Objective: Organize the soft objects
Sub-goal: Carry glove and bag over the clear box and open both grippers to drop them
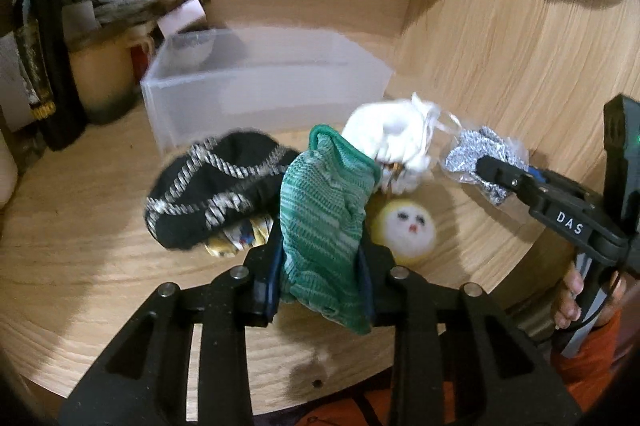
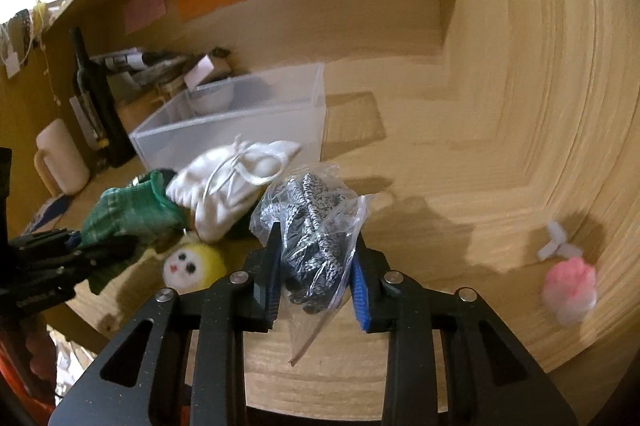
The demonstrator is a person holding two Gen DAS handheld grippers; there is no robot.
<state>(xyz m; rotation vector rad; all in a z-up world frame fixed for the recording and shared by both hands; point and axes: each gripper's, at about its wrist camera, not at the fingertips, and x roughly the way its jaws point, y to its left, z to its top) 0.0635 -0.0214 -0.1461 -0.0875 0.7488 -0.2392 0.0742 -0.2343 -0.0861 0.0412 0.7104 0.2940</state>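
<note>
The left hand-held gripper [image 1: 320, 266] was clamped on a green knit sock [image 1: 324, 209] raised over the counter [image 1: 100, 266]; the right hand-held gripper [image 2: 316, 274] pinched a clear bag of speckled cord [image 2: 312, 226]; a translucent bin [image 1: 264, 77] stood behind the pile.

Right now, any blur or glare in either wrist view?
Left wrist: motion blur on the bin and white pouch; green sock fairly sharp; dark vignette at the corners. Right wrist: top-left corner blown out; pink toy smeared; fisheye bends the desk edge.
</note>
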